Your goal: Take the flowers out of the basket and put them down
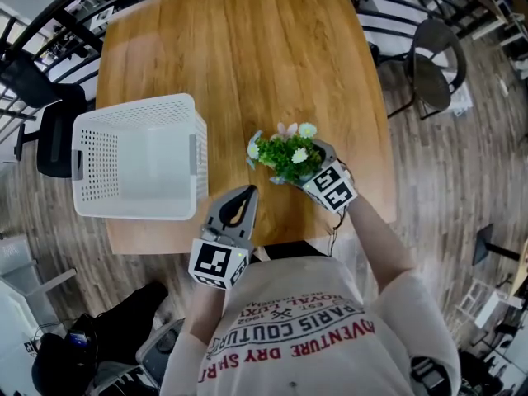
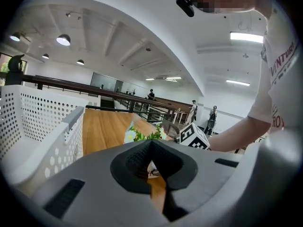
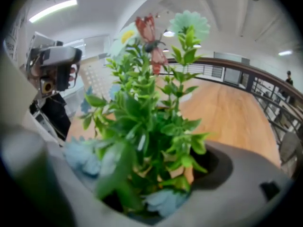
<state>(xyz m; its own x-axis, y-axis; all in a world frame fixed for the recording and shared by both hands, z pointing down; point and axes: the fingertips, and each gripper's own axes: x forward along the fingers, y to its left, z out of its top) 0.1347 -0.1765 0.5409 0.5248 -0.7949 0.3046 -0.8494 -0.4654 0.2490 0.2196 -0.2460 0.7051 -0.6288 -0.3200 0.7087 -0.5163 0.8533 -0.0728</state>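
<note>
Right tool point(image 1: 307, 170) is my working one. Its jaws are closed on the flowers point(image 1: 285, 153), low among the stems, which I judge keeps the blooms clear of the grip and uncrushed.

Going by size, the bench point(image 1: 247, 48) fills most of the head view. Its bare wood runs away from me, so I have plenty of room to set things down. The white basket point(image 1: 140, 106) sits on the bench's left part near the front edge, and I see nothing inside it. The flowers are already out of it. They hang over the bench to the basket's right, well apart from it and close to the front edge. I cannot tell whether the base of the bunch touches the wood yet.

The left tool point(image 1: 241, 198) waits between basket and flowers with its jaws brought together on nothing. It points out over the bench and looks parked there to stay out of the way.

The bunch's long axis runs straight out from the right tool's jaws, stem ends inside them. The heads point up and away from me, leaning toward the basket side. A pale green bloom point(image 3: 189, 22) and a small red dragonfly ornament point(image 3: 149, 34) sit at the top.
</note>
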